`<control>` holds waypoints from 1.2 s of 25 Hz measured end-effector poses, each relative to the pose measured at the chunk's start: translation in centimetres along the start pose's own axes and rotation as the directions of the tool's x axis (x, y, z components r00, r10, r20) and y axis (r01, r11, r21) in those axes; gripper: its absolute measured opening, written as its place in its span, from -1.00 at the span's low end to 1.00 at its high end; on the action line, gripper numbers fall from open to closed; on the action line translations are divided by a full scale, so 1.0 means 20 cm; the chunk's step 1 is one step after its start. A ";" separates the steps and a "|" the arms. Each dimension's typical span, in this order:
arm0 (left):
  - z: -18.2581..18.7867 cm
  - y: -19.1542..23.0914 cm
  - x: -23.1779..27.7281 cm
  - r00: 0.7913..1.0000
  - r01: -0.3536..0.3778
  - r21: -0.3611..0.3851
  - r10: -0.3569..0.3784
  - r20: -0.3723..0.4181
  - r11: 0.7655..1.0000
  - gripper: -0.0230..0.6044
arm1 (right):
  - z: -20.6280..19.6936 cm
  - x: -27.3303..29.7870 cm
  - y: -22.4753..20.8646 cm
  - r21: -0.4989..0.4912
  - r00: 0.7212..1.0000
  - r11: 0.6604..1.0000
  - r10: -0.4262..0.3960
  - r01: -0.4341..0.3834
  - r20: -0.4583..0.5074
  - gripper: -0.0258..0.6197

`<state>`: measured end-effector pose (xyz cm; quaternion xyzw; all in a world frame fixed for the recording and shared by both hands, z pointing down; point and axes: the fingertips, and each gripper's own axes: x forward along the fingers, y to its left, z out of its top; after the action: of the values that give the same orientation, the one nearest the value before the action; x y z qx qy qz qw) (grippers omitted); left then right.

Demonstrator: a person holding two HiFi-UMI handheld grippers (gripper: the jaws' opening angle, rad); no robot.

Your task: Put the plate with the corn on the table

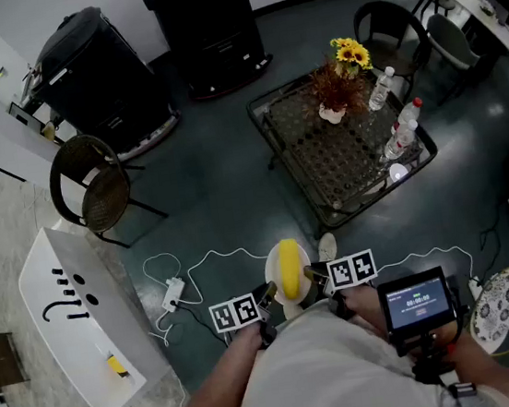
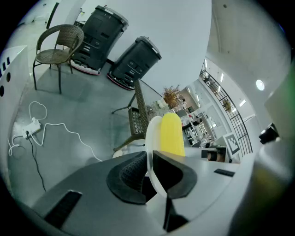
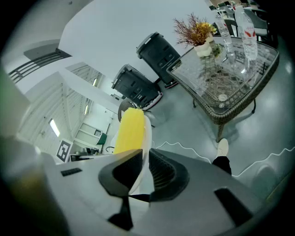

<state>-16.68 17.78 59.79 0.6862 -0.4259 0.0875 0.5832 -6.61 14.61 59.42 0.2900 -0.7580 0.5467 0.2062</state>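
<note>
Left gripper: we see both jaws closed on the rim of the white plate, with the edge pinched between the pads. Right gripper: same, jaws clamped on the opposite rim of that plate. The yellow corn lies lengthwise on the plate, between the two grippers. In the head view the plate is held in the air close to the person's body, over the floor and well apart from the table.

The table is ahead and to the right, with a glass top over a dark wicker frame. On it we note a vase of sunflowers and reddish dry stems at the far side and clear plastic bottles along the right edge, one with a red cap. Much of the glass on the near and left side is bare.

The floor is dark grey-green and smooth. A white power strip with a looping white cable lies on it just left of the plate. One shoe shows beside the plate.

A wicker chair stands at the left, and next to it is a white panel with black marks. Two big black bins stand against the far white wall. Dark chairs are behind the table. A small lit screen is mounted near the right gripper.
</note>
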 end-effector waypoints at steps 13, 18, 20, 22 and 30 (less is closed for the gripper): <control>-0.18 0.02 -0.33 0.997 0.014 -0.035 -0.012 0.075 0.999 -0.78 | -0.22 -0.03 0.26 -0.067 1.000 0.998 0.011 -0.011 0.005 -0.76; -0.22 0.00 -0.35 0.996 0.025 -0.016 -0.023 0.081 1.000 -0.79 | -0.26 -0.06 0.28 -0.068 1.000 0.998 0.017 -0.016 0.023 -0.76; -0.23 -0.01 -0.33 0.997 0.028 -0.011 -0.027 0.078 1.000 -0.78 | -0.27 -0.08 0.26 -0.063 1.000 0.998 0.014 -0.012 0.027 -0.76; -0.23 -0.01 -0.33 0.996 0.032 -0.012 -0.031 0.079 0.999 -0.79 | -0.27 -0.08 0.26 -0.058 0.999 0.998 0.014 -0.012 0.029 -0.76; -0.25 -0.02 -0.33 0.996 0.040 -0.008 -0.040 0.084 0.999 -0.79 | -0.27 -0.09 0.27 -0.061 0.999 0.998 0.022 -0.019 0.046 -0.76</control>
<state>-18.67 25.32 56.85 0.6949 -0.4365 0.0449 0.5697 -8.80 21.35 56.22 0.2884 -0.7817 0.5187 0.1917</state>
